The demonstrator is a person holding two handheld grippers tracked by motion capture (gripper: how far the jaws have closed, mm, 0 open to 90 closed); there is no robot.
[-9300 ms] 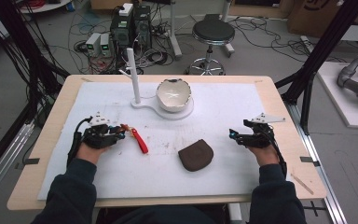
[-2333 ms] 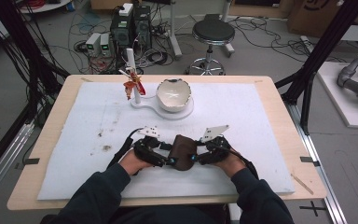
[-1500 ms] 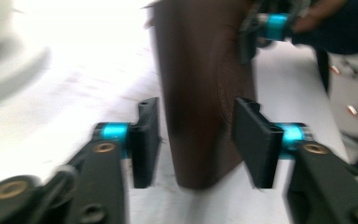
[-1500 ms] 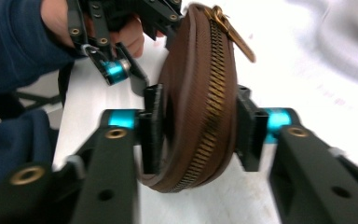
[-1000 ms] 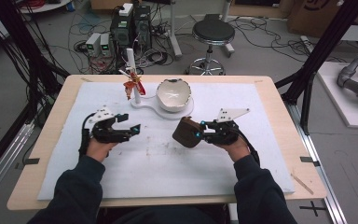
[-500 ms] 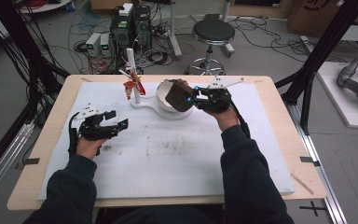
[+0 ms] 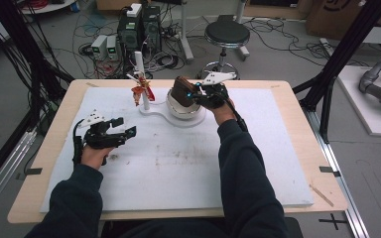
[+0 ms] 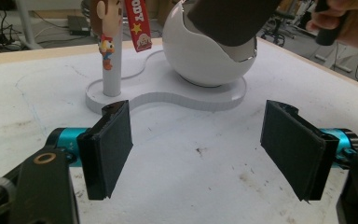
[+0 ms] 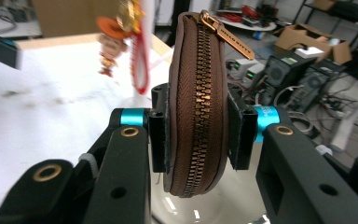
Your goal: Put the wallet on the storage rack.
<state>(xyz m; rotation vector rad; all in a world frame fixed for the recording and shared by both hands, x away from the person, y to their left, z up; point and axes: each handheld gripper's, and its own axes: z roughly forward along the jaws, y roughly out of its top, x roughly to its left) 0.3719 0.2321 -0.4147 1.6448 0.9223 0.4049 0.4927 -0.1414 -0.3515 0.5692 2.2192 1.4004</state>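
Note:
A brown zipped pouch [image 9: 196, 107] stands on edge between the jaws of my right gripper [image 7: 192, 94], which is shut on it. It hangs just over the open white bowl [image 7: 184, 108] at the back middle of the table. The pouch [image 7: 181, 90] tips into the bowl's mouth, and its lower end [image 8: 228, 21] shows over the bowl [image 8: 205, 56]. My left gripper [image 7: 121, 133] rests at the left of the white mat, open, with nothing between its pads [image 8: 109, 147]. A red keychain [image 7: 141, 90] with small figures hangs on the white post [image 7: 141, 79].
The bowl and post share one white curved base [image 7: 158, 112]. The white mat [image 7: 178, 163] has dirty smudges in its middle. The table's wooden edge [image 7: 297, 114] runs round it. A stool [image 7: 226, 34] and computer boxes [image 7: 139, 27] stand on the floor behind.
My right gripper has carried the pouch from the mat up and back to the bowl. My left gripper let go of the pouch and drew back to the left. The keychain was hung earlier.

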